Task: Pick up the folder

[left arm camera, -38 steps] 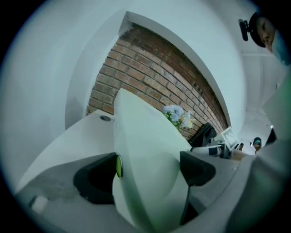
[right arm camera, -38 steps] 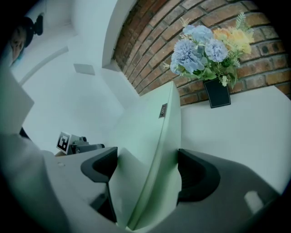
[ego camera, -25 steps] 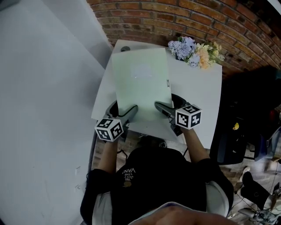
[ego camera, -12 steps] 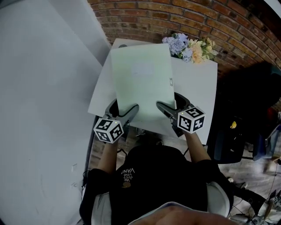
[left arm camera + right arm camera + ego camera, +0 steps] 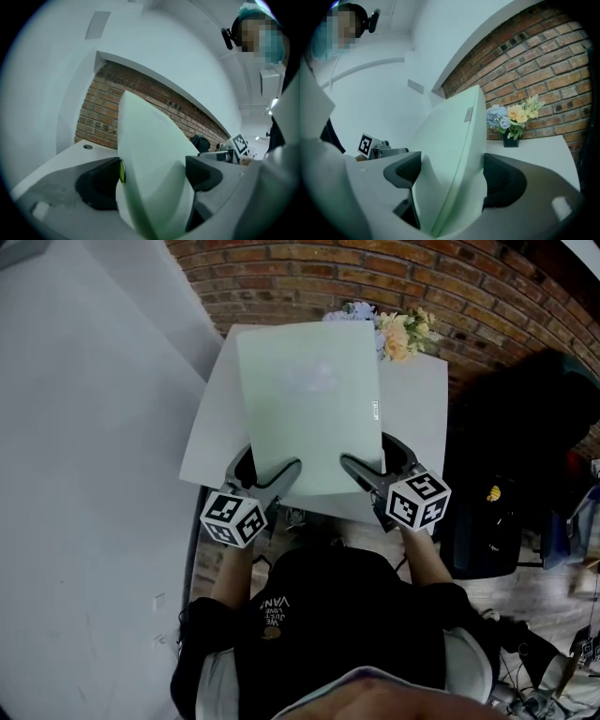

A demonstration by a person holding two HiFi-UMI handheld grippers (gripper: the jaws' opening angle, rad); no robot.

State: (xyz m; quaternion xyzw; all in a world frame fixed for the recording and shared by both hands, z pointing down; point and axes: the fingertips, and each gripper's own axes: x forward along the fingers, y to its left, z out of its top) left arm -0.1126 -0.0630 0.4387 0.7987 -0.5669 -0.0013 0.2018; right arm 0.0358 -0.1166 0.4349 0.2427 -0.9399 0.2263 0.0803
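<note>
Pale green folder [image 5: 309,409] is gripped at its near short edge by both tongs: L tongs [image 5: 284,472] are clenched on the near-left part, R tongs [image 5: 354,467] on the near-right. Its long axis is pointed straight away from the person, over the white worktop [image 5: 420,418], twd the flowers [image 5: 398,329]. Neither hand is nearer; an even lift is judged needed.

- one pale green folder [image 5: 309,399];
- two tools, a left tool [image 5: 265,471] and a right tool [image 5: 375,463];
- one white counter [image 5: 417,399];
- one bunch of flowers [image 5: 398,329], in one dark pot [image 5: 510,140];
- one brick wall [image 5: 469,277];
- one person [image 5: 347,634] in a dark shirt
</note>
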